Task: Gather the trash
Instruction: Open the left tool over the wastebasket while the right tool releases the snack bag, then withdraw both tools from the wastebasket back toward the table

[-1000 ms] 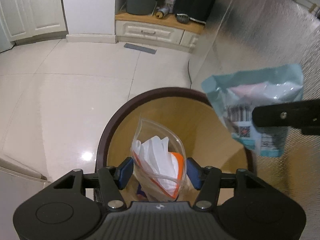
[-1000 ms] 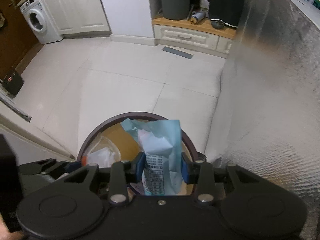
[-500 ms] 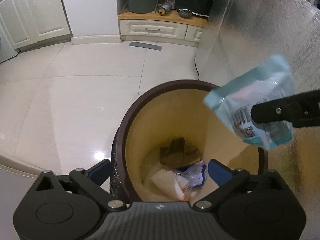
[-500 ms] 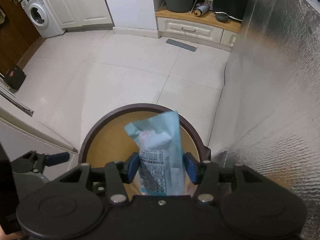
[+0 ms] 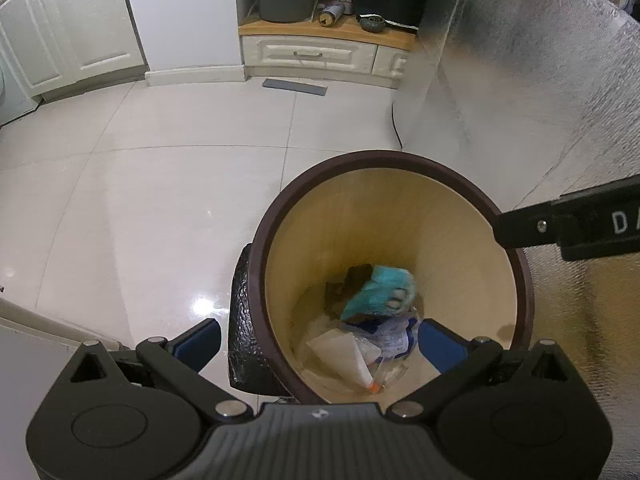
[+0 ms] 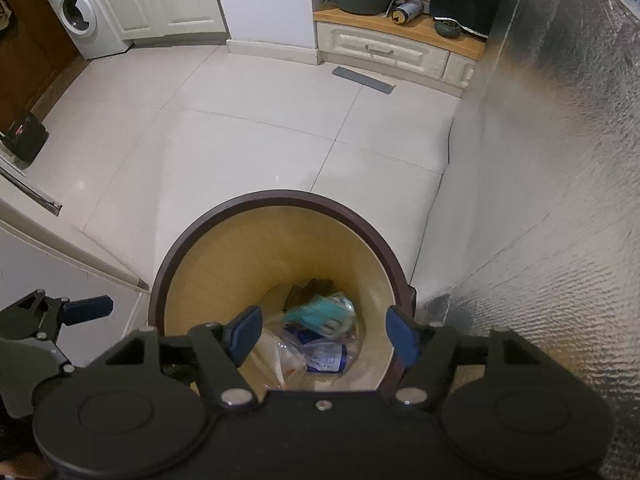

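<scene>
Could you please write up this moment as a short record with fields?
bin: round brown waste bin, tan inside, on the tiled floor
contents: teal packet on top of a clear plastic bag and other wrappers
left gripper: open, jaws just widened, nothing between them
right gripper: open, jaws just widened, nothing between them

Glossy floor tiles (image 5: 168, 208), crinkly foil wall (image 6: 560, 160), matt bin (image 5: 400, 216) lining

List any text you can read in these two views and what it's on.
"DA", white letters cut off by the frame edge, on the right gripper's black arm in the left wrist view.
Print on the blue and white wrapper in the bin: too blurred to read.
</scene>
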Demonstrator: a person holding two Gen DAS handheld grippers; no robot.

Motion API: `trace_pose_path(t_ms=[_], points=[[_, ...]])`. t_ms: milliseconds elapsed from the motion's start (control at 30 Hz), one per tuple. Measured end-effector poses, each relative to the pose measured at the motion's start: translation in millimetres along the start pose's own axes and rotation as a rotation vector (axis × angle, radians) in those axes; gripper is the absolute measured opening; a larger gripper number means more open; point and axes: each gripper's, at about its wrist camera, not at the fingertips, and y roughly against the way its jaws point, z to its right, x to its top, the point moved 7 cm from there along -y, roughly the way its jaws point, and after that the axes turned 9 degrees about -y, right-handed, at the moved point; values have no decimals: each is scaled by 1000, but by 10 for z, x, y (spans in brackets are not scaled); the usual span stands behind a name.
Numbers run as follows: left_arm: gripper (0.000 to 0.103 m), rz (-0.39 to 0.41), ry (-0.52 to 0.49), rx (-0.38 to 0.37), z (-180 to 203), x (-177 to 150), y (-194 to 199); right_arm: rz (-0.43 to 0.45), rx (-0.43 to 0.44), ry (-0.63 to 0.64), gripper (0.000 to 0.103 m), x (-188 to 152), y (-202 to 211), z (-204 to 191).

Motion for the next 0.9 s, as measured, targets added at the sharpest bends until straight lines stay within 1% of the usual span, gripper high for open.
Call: trace_pose_path(t_ms=[233, 500, 700, 833, 900], points=[[103, 4, 4, -12, -1, -33, 98, -5, 1, -4, 74, -53, 20, 18], [103, 30, -7, -9, -32, -66, 333, 24, -23, -21, 83, -118, 88, 60], [103, 42, -3, -7, -57, -120, 459, 53, -20, -24, 93, -199, 217, 43], [103, 56, 7, -6, -72, -144, 567, 73, -11, -45, 94, -255, 372, 49], [103, 60, 13, 6, -86, -153, 626, 89, -22, -57, 96, -290, 449, 68]])
